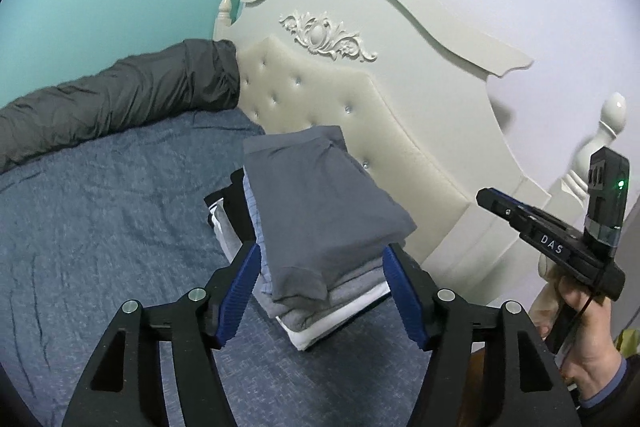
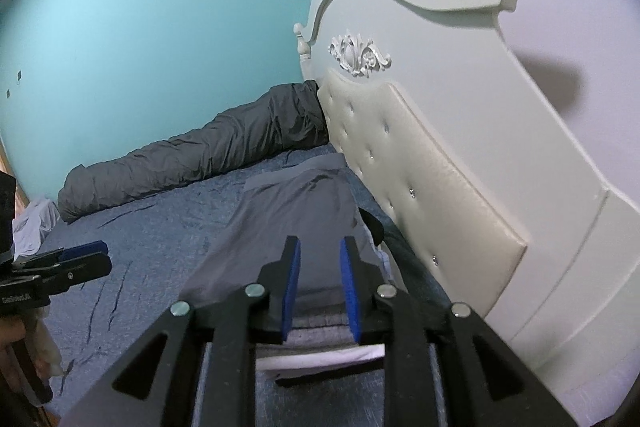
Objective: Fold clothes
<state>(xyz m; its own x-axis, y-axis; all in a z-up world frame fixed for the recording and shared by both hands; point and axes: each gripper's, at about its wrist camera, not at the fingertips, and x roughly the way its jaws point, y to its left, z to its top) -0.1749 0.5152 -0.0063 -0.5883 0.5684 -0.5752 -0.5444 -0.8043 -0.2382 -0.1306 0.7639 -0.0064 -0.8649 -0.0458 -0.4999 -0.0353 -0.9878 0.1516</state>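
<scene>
Behind and right of the stack of folded clothes (image 1: 320, 223), a cream tufted headboard (image 1: 360, 115) with carved scrollwork and studded buttons; along the teal wall, a long dark-grey rolled duvet (image 1: 120, 95), crinkled and shiny; far left in the right wrist view, a crumpled white garment (image 2: 34, 223). On the wrinkled blue bedspread (image 1: 92, 219), just beside the headboard, the stack itself: soft grey knit on top, paler grey, checked and white layers beneath, black cloth at its far side. Left gripper (image 1: 320, 291) with ribbed blue pads spread wide around the stack's near end, not clamping; right gripper (image 2: 320, 287) above the top garment, jaws apart, holding nothing.
</scene>
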